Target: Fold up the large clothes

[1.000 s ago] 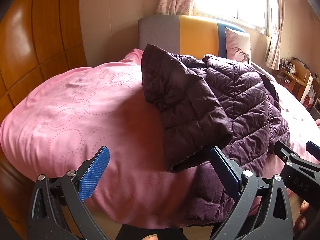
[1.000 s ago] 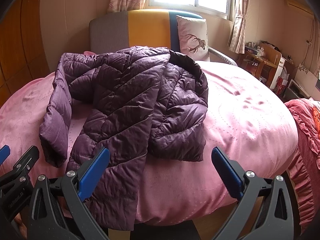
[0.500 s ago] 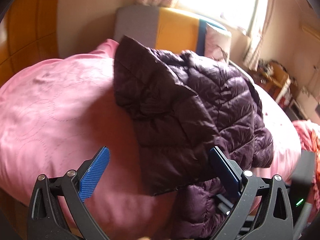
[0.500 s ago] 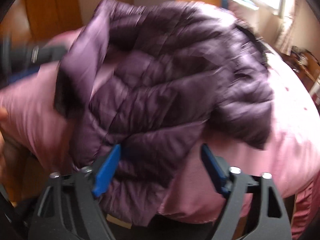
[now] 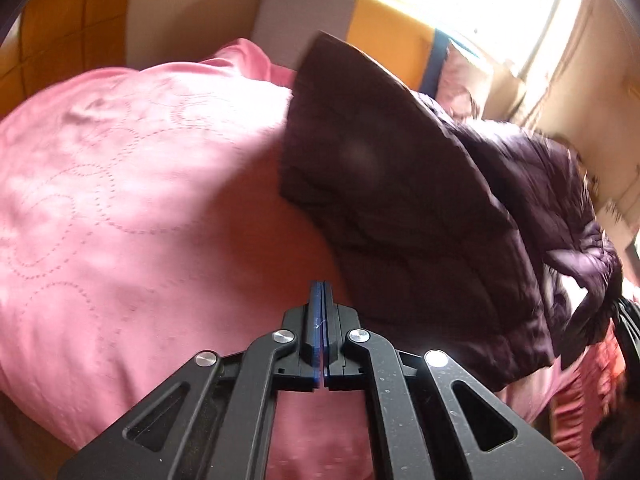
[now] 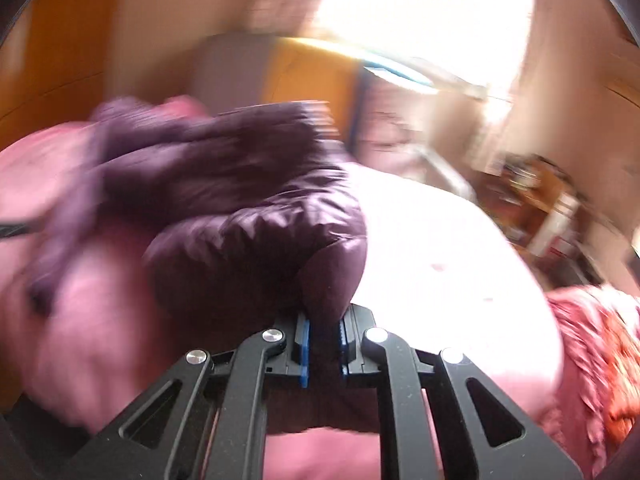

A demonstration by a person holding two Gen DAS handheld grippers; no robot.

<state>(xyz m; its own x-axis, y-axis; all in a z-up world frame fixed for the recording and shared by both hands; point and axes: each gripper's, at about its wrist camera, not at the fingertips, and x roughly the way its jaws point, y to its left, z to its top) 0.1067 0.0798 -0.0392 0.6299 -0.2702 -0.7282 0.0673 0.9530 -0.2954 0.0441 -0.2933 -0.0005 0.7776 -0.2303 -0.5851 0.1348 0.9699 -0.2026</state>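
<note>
Lying on one bed (image 5: 120, 184) — one jacket (image 6: 248, 216), two grippers closed.

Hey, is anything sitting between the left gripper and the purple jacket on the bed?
Nothing visible does. The left gripper, shut with no fabric between its pads, points at bare pink bedspread, with the purple jacket just to its right. The right gripper is already clamped on a fold of that jacket.

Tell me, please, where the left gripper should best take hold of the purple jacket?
Take the jacket by its near hem, the thin flat edge just right of the left gripper, coming from the near side with one finger slid under. The right gripper pinches a puffy fold; the left, shut on nothing, must open first.
</note>
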